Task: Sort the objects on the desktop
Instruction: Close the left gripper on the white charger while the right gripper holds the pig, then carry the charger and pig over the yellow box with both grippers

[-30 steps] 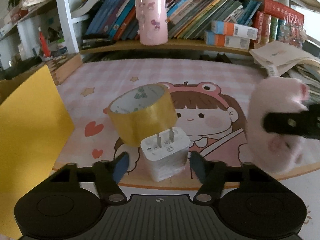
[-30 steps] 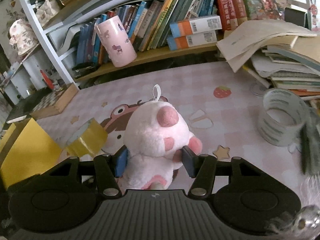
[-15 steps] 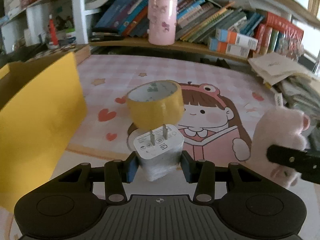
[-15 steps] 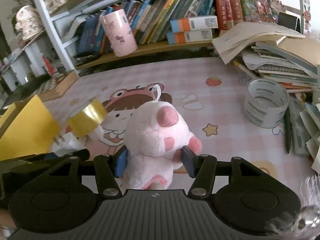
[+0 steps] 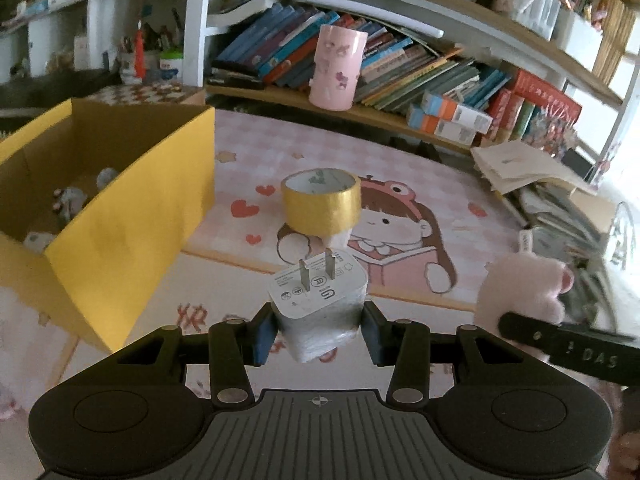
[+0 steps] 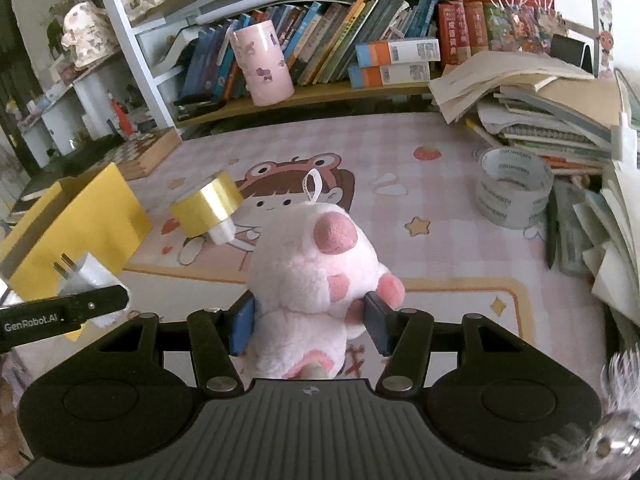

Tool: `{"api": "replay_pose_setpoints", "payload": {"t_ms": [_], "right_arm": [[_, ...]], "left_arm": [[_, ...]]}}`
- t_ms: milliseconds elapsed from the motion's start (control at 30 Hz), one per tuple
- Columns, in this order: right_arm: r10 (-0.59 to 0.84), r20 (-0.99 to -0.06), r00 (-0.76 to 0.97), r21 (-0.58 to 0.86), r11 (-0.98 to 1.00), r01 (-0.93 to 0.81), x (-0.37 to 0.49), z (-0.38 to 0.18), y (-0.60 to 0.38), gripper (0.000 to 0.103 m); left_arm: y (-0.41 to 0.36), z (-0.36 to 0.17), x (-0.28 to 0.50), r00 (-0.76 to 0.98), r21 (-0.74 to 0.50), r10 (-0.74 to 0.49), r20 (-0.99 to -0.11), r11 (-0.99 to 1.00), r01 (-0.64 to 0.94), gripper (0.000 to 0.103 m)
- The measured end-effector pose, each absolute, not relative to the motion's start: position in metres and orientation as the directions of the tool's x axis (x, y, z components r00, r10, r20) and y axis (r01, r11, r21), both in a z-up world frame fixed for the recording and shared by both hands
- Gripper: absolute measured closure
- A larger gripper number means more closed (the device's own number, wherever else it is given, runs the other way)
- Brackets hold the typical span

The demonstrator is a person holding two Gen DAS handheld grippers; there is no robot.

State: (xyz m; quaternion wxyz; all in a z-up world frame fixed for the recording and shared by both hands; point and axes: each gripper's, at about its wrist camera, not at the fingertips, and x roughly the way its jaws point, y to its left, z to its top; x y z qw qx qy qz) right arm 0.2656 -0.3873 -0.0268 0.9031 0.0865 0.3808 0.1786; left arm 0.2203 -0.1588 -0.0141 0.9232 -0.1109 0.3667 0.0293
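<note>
Charger plug (image 5: pixel 318 304), prongs up, sits pinched in the left gripper (image 5: pixel 318 336) above the mat; the yellow box (image 5: pixel 132 216) at ten o'clock already holds small items. The right gripper (image 6: pixel 308 322) squeezes a pink plush (image 6: pixel 316 272). Gold tape (image 5: pixel 321 202) at twelve o'clock and clear tape (image 6: pixel 514 192) at two o'clock remain unsorted.

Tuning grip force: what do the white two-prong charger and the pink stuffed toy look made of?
White two-prong charger: apparently hard plastic with metal prongs, its lower body wrapped in a crinkly clear film, so possibly slippery. Pink stuffed toy: soft fuzzy plush; the pads sink into its pile.
</note>
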Motion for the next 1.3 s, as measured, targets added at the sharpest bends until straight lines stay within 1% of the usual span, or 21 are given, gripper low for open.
{"api": "replay_pose_setpoints", "payload": {"t_ms": [133,433,833,1300], "right_arm": [[0.403,-0.664,0.630,0.334,0.914,-0.232,0.253,-0.024,-0.389,0.049],[0.408,-0.661,0.630,0.327,0.912,-0.247,0.226,-0.015,-0.379,0.049],[0.346,-0.645,0.681,0.237,0.938,-0.251,0.196,0.000,-0.349,0.049],[0.308,-0.640,0.704,0.212,0.951,-0.224,0.157,0.005,-0.301,0.049]], "left_arm": [[-0.159,-0.003,0.207,0.743,-0.211,-0.052,-0.667,0.970,-0.122,0.059],[-0.153,0.013,0.183,0.775,-0.216,-0.071,-0.628,0.973,-0.086,0.059],[-0.128,0.018,0.160,0.789,-0.263,-0.147,-0.597,0.965,-0.019,0.059],[-0.088,0.018,0.128,0.791,-0.290,-0.221,-0.571,0.955,0.058,0.059]]}}
